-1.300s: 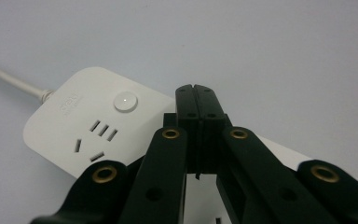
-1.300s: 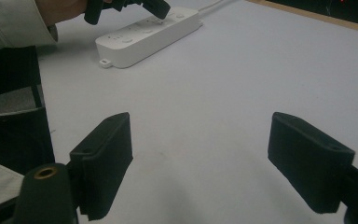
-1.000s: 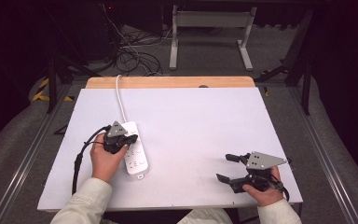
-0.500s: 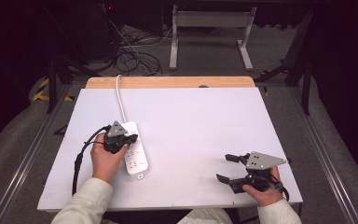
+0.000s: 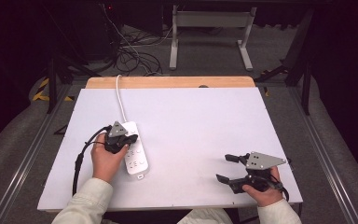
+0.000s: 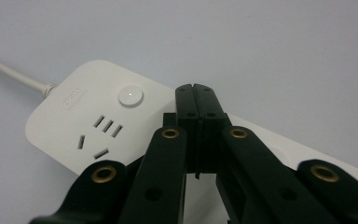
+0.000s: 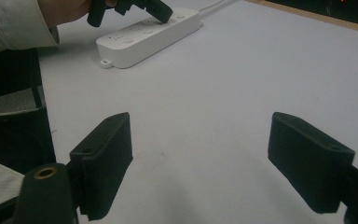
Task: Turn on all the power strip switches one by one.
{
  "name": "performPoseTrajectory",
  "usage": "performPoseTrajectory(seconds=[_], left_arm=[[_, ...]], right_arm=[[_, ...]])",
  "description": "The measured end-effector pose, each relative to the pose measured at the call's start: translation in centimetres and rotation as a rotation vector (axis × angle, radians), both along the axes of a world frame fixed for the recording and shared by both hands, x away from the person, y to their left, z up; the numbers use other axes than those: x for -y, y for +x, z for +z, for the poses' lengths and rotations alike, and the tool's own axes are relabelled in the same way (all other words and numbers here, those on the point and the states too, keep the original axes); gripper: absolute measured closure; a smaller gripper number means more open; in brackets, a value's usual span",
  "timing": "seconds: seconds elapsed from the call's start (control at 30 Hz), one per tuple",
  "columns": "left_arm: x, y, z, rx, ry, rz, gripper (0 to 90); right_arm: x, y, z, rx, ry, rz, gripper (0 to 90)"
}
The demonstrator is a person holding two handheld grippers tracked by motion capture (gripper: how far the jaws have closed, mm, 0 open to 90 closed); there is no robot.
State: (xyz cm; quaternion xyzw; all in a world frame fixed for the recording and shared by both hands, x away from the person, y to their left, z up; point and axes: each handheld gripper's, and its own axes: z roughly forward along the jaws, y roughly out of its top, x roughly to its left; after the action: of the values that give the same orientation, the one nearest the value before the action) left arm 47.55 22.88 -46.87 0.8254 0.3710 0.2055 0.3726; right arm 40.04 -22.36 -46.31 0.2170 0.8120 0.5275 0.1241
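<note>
Left gripper jaws together, seemingly touching power strip; right gripper jaws apart (empty).

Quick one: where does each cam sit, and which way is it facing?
High view: above the person's side, looking forward and down on the table; both forearms, left gripper, right gripper.
Left gripper view: rides the left gripper, looks along its shut fingers onto the power strip.
Right gripper view: rides the right gripper, low across the table, between its open fingers.
Shared: all three show the power strip; the right gripper view also catches the left gripper on it.
</note>
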Motion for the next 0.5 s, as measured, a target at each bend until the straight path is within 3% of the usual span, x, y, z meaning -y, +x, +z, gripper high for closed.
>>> performPoseTrajectory(seconds=[0.5], left_arm=[[0.21,-0.02,-0.09,-0.005,0.005,0.004,90.0]], right_arm=[[-0.10,-0.06,-0.03,-0.002,-0.001,-0.002,22.3]])
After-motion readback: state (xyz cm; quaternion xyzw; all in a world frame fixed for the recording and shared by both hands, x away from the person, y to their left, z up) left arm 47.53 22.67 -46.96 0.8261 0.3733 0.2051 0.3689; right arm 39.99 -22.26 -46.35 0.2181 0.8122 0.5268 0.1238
